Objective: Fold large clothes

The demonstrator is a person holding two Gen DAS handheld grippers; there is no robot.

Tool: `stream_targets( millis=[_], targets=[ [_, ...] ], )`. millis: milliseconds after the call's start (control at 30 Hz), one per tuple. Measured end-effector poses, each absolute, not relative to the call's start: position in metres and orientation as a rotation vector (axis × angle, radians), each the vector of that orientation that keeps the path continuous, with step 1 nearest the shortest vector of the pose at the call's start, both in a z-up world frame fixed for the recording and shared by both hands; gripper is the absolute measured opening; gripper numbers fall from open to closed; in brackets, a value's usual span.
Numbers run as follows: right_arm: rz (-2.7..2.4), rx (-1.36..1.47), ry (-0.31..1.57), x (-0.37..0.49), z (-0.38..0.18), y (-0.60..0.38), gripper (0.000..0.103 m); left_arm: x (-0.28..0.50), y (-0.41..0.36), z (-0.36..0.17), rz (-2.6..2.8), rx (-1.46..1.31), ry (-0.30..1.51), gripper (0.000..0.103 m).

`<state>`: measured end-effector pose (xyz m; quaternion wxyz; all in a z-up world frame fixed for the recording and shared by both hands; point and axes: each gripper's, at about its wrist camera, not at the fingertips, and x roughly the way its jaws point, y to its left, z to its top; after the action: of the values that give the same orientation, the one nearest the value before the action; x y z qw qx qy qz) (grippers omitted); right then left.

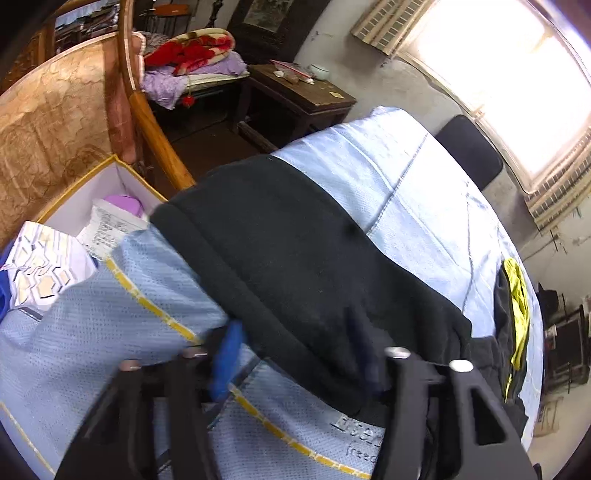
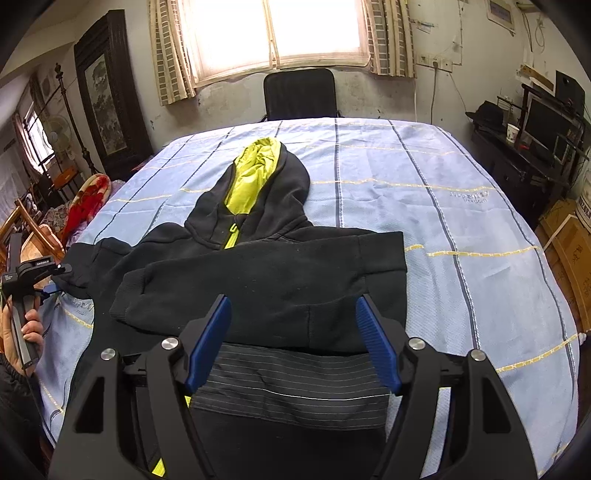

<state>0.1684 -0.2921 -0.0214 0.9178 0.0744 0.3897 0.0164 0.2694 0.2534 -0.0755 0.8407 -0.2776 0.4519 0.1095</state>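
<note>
The hoodie [image 2: 258, 266] lies on the bench [image 2: 461, 206] near our edge, one sleeve folded across; our right hand-held gripper [image 2: 293, 317] hangs open, our left hand-held gripper [image 1: 295, 354] maybe pinches the other sleeve, folded next.

the left wrist view looks down, tilted, close over the black hoodie [image 1: 295, 258] sleeve at the bed's [image 1: 406, 177] edge. the right wrist view faces the window [image 2: 273, 33] across the bed. both share hoodie and bedspread.

The right hand-held gripper [image 2: 293, 343] points downward, its 2 blue pads [image 2: 208, 341] spread apart and gripping nothing. The left hand-held gripper [image 2: 55, 277] sits in a person's hand [image 2: 22, 332], jaws partly closed.
</note>
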Motion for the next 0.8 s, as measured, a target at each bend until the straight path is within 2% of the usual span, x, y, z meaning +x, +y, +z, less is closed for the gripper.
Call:
stream_targets(
  millis=[33, 67, 133, 300, 400, 500, 533, 600, 633, 800],
  targets=[
    [0.031, 0.159, 0.802, 0.169, -0.022, -0.294, 0.068, 0.268, 0.257, -0.076, 0.238, -0.595, 0.957, 0.022],
    [0.029, 0.165, 0.803, 0.169, -0.023, -0.297, 0.068, 0.266, 0.261, -0.076, 0.232, -0.616, 0.955, 0.016],
    [0.026, 0.182, 0.808, 0.169, -0.026, -0.303, 0.068, 0.260, 0.264, -0.072, 0.207, -0.649, 0.946, 0.014],
    [0.029, 0.205, 0.826, 0.172, -0.035, -0.309, 0.068, 0.264, 0.255, -0.052, 0.215, -0.569, 0.884, 0.016],
    [0.034, 0.215, 0.824, 0.172, -0.038, -0.310, 0.068, 0.285, 0.254, -0.066, 0.236, -0.543, 0.948, 0.031],
    [0.025, 0.220, 0.821, 0.170, -0.038, -0.315, 0.068, 0.291, 0.257, -0.079, 0.228, -0.592, 0.975, 0.032],
    [0.021, 0.222, 0.823, 0.170, -0.039, -0.317, 0.068, 0.290, 0.257, -0.078, 0.237, -0.597, 0.964, 0.029],
    [0.011, 0.228, 0.824, 0.170, -0.041, -0.323, 0.068, 0.288, 0.252, -0.070, 0.247, -0.562, 0.931, 0.009],
    [0.008, 0.232, 0.823, 0.170, -0.041, -0.325, 0.068, 0.287, 0.249, -0.066, 0.241, -0.537, 0.923, 0.005],
    [0.011, 0.292, 0.811, 0.169, -0.043, -0.342, 0.068, 0.283, 0.206, -0.025, 0.224, -0.322, 0.846, 0.004]
  ],
)
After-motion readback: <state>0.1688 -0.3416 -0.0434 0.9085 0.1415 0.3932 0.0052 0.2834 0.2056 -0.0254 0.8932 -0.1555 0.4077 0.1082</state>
